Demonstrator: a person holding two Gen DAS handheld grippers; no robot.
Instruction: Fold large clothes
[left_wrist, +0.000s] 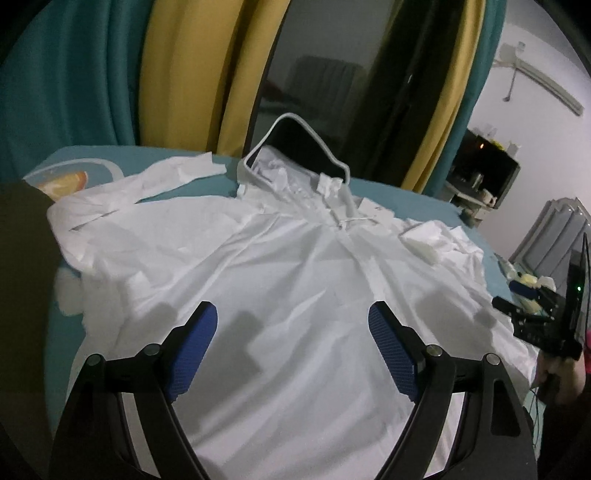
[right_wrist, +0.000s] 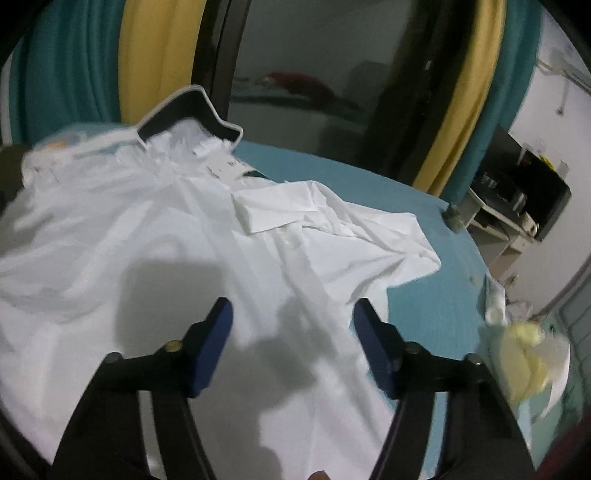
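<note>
A large white shirt (left_wrist: 280, 266) lies spread on a teal bed (left_wrist: 147, 158), collar at the far end on a white-edged hanger (left_wrist: 291, 122). Its left sleeve (left_wrist: 173, 171) stretches far left; its right sleeve (right_wrist: 362, 229) is folded in, cuff (right_wrist: 273, 210) on top. My left gripper (left_wrist: 291, 314) is open and empty, hovering above the shirt's lower middle. My right gripper (right_wrist: 293, 308) is open and empty above the shirt's right side, near its edge; it also shows in the left wrist view (left_wrist: 532, 321) at the right. The shirt (right_wrist: 147, 240) fills the right wrist view.
Teal and yellow curtains (left_wrist: 177, 66) and a dark window (left_wrist: 332, 62) stand behind the bed. A shelf with small items (right_wrist: 517, 206) is at the far right. A yellow and white bundle (right_wrist: 528, 354) lies off the bed's right edge. A pillow (left_wrist: 62, 177) is far left.
</note>
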